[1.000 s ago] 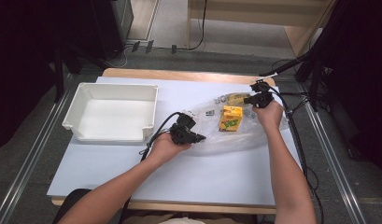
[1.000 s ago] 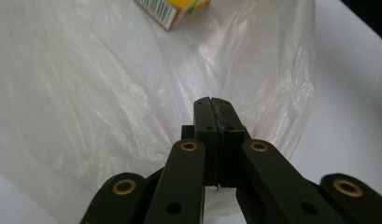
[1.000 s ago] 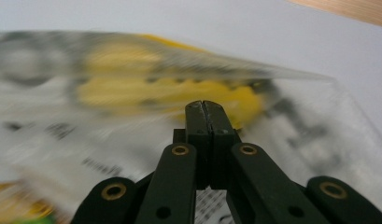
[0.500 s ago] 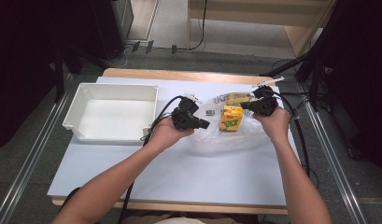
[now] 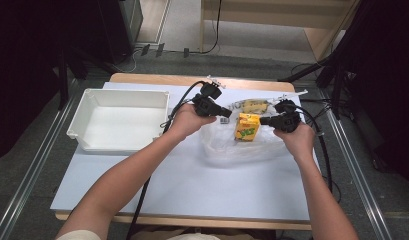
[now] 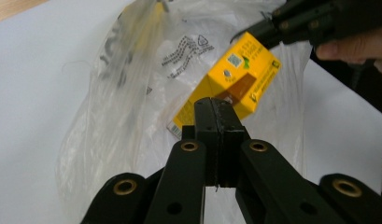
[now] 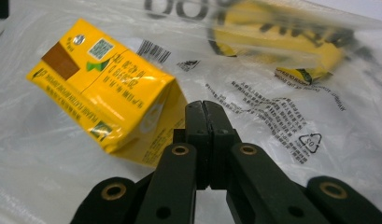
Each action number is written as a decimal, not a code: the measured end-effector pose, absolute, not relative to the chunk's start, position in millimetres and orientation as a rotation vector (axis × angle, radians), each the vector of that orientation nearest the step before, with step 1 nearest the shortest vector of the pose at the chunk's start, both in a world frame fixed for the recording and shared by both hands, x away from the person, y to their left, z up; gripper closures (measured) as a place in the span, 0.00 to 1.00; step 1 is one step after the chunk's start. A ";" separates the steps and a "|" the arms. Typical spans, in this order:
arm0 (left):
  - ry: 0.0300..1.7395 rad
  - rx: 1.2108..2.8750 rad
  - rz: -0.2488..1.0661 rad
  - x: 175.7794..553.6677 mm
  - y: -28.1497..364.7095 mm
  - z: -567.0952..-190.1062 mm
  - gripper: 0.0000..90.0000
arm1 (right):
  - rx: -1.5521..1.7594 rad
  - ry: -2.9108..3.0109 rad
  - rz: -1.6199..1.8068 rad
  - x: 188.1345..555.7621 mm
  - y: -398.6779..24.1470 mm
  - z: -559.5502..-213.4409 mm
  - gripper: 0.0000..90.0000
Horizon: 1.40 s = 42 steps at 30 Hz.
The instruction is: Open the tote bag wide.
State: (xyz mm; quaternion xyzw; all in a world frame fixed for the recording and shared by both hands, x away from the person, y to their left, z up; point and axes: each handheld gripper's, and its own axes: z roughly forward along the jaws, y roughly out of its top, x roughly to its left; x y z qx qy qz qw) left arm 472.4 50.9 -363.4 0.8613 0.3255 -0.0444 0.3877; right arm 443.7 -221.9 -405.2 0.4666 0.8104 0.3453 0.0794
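Both grippers lifted since earlier frame: left gripper (image 5: pixel 226 114) and right gripper (image 5: pixel 264 120) jaws pinching clear bag (image 5: pixel 242 147) holding yellow carton (image 5: pixel 246 126).

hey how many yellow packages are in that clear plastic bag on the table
2. One yellow carton sits in the clear bag between the two grippers; a second yellow package lies behind it toward the table's far edge. More may be hidden by folds.
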 end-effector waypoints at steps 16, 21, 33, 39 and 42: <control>0.837 2.247 -0.081 508.8 33.0 -362.7 1.00 | 1.384 2.401 1.083 425.2 -225.9 -417.5 1.00; 0.829 2.239 -0.099 517.4 22.1 -375.2 1.00 | 1.401 2.403 1.085 422.6 -226.9 -423.9 1.00; 0.937 2.322 -0.083 530.1 15.1 -434.8 1.00 | 1.449 2.434 1.045 405.3 -232.3 -448.7 1.00; 0.990 2.310 -0.060 536.6 19.7 -449.1 1.00 | 1.480 2.447 0.998 387.8 -242.0 -464.1 1.00; 1.001 2.305 -0.044 538.2 19.9 -453.8 1.00 | 1.469 2.454 0.976 380.8 -246.5 -469.5 1.00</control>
